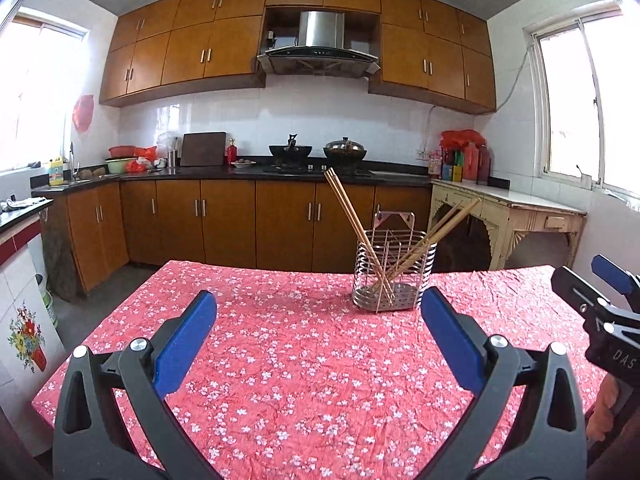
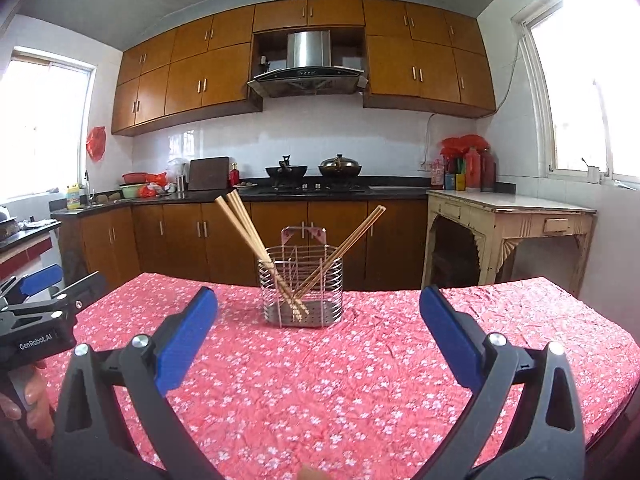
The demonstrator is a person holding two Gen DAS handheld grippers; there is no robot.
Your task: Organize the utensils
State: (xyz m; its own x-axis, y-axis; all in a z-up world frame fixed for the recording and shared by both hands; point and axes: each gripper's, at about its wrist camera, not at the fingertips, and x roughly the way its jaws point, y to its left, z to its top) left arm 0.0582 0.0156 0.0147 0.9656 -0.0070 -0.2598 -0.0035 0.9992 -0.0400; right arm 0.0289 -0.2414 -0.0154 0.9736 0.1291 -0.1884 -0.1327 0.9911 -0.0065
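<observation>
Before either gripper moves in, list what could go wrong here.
1. The chopsticks lean steeply out of the wire holder to both sides; a gripper reaching in could knock their raised ends and flick them out.
2. The holder looks light and stands free on the wrinkled tablecloth; a sideways nudge might tip or slide it.
3. Both the left gripper and right gripper are open and face the holder, so they could collide.
</observation>
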